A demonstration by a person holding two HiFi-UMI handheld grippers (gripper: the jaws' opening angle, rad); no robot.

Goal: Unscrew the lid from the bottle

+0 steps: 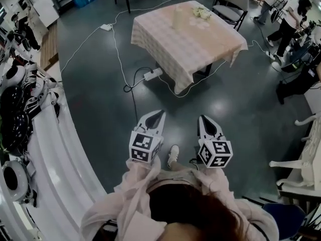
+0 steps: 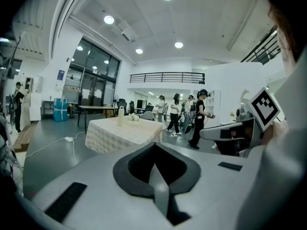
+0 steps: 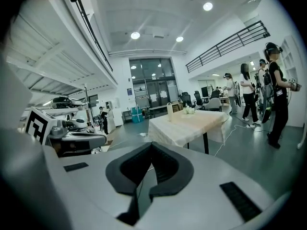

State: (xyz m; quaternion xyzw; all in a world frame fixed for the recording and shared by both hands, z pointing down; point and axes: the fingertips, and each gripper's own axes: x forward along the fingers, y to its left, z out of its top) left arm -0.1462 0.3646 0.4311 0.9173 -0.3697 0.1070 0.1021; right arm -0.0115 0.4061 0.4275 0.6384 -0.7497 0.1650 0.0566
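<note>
While carrying nothing, holds left tool [image 1: 158, 115] and right tool [image 1: 204, 120] with jaws together, side by side over the floor [image 1: 95, 84]. Farther off, finds bottle [image 1: 177, 17] upright on the clothed surface [image 1: 190, 49], well apart from both tools.

table [image 1: 185, 44], pale checked cloth: well ahead of the left tongs [image 1: 160, 113] and right tongs [image 1: 202, 118].
power strip [image 1: 153, 74]: on the floor between tongs and table.
curved white counter [image 1: 55, 144]: left of the left tongs.
grey chair [image 1: 235, 3]: beyond the table.
people [image 1: 290, 26]: standing, far right.
</note>
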